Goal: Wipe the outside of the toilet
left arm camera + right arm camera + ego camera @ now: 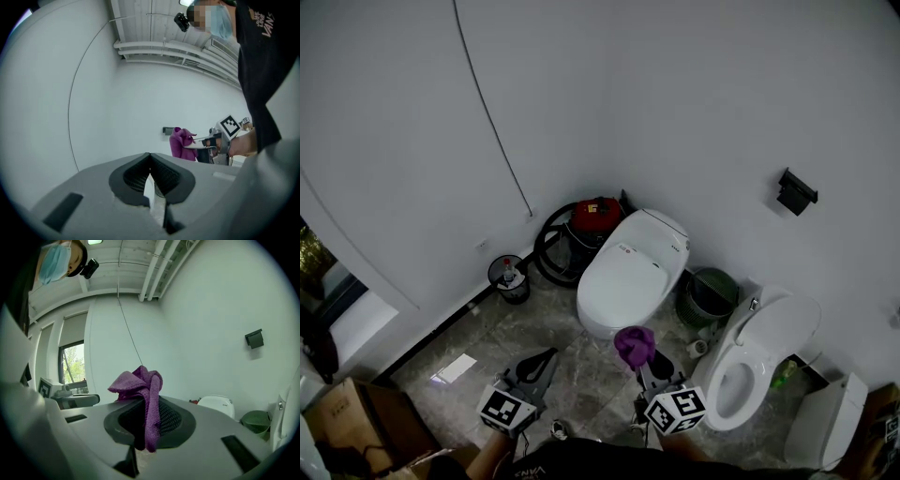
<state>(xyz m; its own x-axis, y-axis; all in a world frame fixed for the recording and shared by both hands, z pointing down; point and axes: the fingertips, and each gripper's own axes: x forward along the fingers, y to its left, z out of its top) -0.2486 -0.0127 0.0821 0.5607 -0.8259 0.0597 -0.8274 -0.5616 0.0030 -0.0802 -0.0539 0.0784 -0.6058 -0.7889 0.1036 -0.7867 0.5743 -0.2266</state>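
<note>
Even, soft indoor light (fisheye-warped gripper views), dark vignetted corners, no glare

The place is a bare, white-walled washroom that looks more like a work or test space than a home bathroom. Two toilets share the stone-tiled floor [502,337]: a closed toilet [630,272] near the corner and a second toilet [750,361] with its lid up. A red vacuum cleaner [595,217], a small bin [510,278], a green basket [710,295] and a cardboard box [337,412] stand around them. Bare pipes [159,49] cross the ceiling.

White walls [675,94], grey marbled floor [586,380], window [72,365] onto trees, ceiling pipes [157,268]
</note>
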